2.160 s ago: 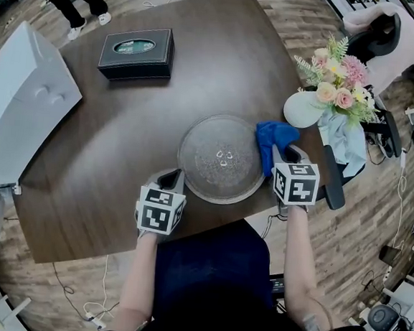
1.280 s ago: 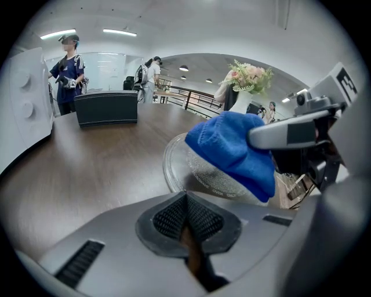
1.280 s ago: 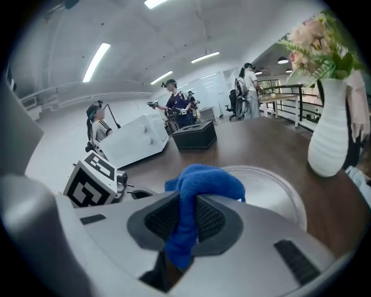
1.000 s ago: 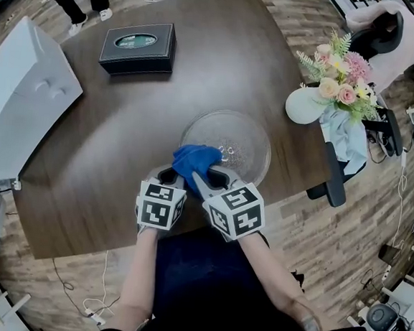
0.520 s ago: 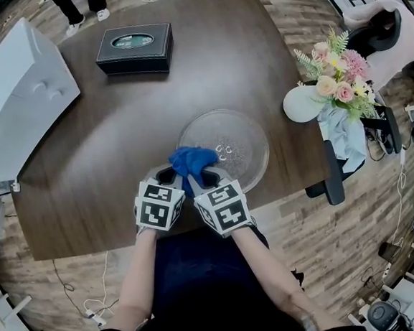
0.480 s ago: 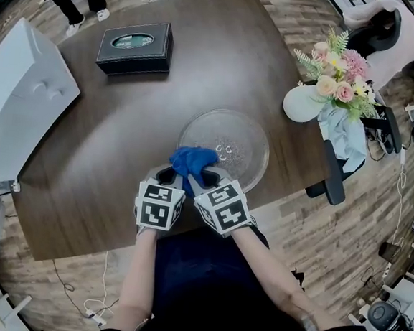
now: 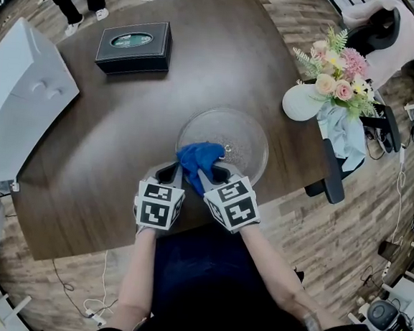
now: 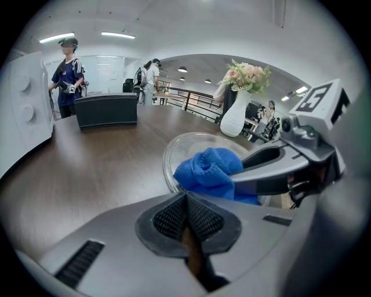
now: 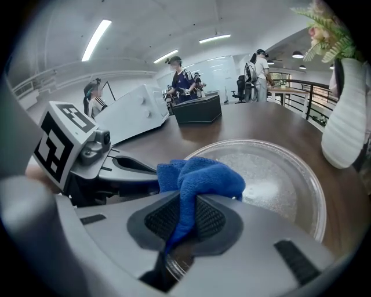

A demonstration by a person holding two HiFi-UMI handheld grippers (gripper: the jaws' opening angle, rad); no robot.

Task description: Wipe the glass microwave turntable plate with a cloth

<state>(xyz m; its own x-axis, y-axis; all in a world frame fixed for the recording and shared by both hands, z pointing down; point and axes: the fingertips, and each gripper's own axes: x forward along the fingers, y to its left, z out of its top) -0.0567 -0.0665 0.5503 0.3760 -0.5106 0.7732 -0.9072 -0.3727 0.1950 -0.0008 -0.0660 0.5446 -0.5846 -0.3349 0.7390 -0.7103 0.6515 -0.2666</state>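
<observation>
The round glass turntable plate lies on the dark wooden table, near its front edge. My right gripper is shut on a blue cloth, which is bunched on the plate's near-left part. In the right gripper view the cloth rises from between the pads, with the plate beyond. My left gripper sits just left of the cloth at the plate's near-left rim. Its jaws are shut, and nothing shows between them. The cloth and the plate lie ahead of it.
A black tissue box stands at the table's far left. A white vase of flowers is close to the plate's right. A white appliance flanks the table's left side. A chair is beyond the right edge. People stand in the background.
The right gripper carried the cloth from the plate's right rim across to its near-left part, then shifted slightly right. The left gripper has stayed at the rim.
</observation>
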